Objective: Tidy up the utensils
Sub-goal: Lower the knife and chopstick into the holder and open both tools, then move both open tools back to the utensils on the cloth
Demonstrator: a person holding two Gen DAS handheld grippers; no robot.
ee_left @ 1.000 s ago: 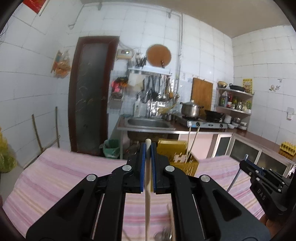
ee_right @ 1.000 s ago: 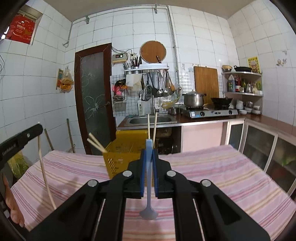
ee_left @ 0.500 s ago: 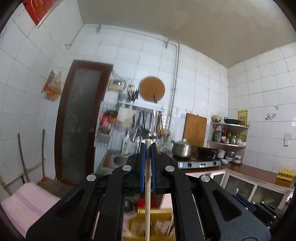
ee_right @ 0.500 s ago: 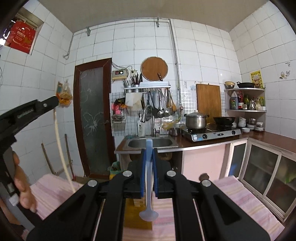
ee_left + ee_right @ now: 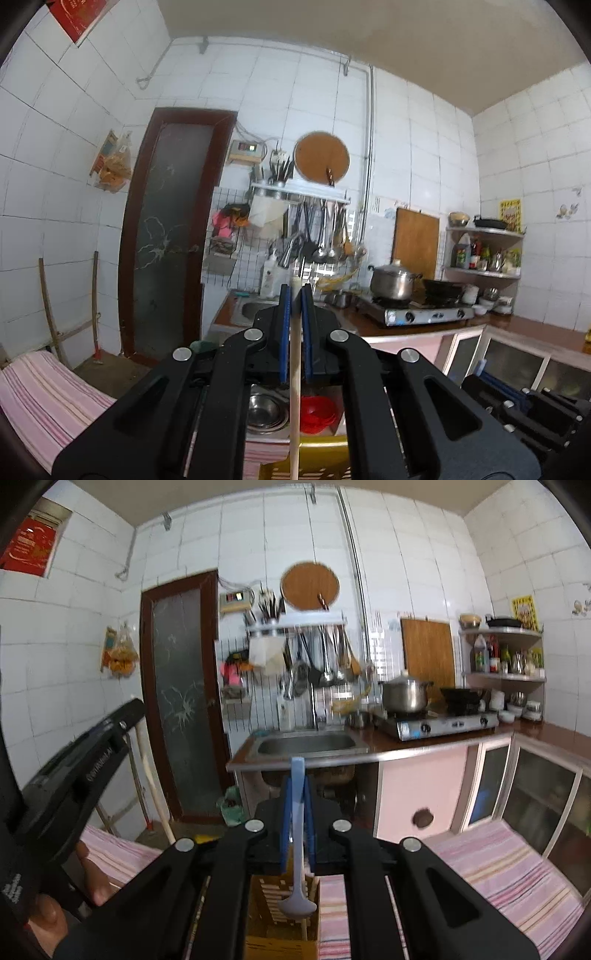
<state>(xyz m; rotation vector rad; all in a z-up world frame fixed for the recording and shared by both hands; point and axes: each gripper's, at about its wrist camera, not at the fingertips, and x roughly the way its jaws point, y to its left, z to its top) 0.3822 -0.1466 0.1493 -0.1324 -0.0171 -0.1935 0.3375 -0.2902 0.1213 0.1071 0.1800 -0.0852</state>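
Note:
My left gripper [image 5: 295, 295] is shut on a pale wooden chopstick [image 5: 294, 387] that hangs straight down; its lower end leaves the frame above the rim of the yellow utensil basket [image 5: 314, 459]. My right gripper [image 5: 296, 775] is shut on a light blue plastic spoon [image 5: 296, 897], bowl end down, hanging just over the open top of the yellow basket [image 5: 273, 923], where other chopsticks stand. The left gripper [image 5: 74, 760] and its chopstick [image 5: 157, 797] also show at the left of the right wrist view. The right gripper's body shows low right in the left wrist view.
A pink striped cloth [image 5: 509, 864] covers the table under the basket. Behind are a steel sink [image 5: 306, 744], a counter with a gas stove and pot [image 5: 406, 696], hanging ladles, and a dark door [image 5: 181, 701]. A hand [image 5: 48, 912] holds the left gripper.
Both grippers have risen and tilted up with their utensils held. The basket has dropped to the bottom of both views, and the spoon now hangs over it.

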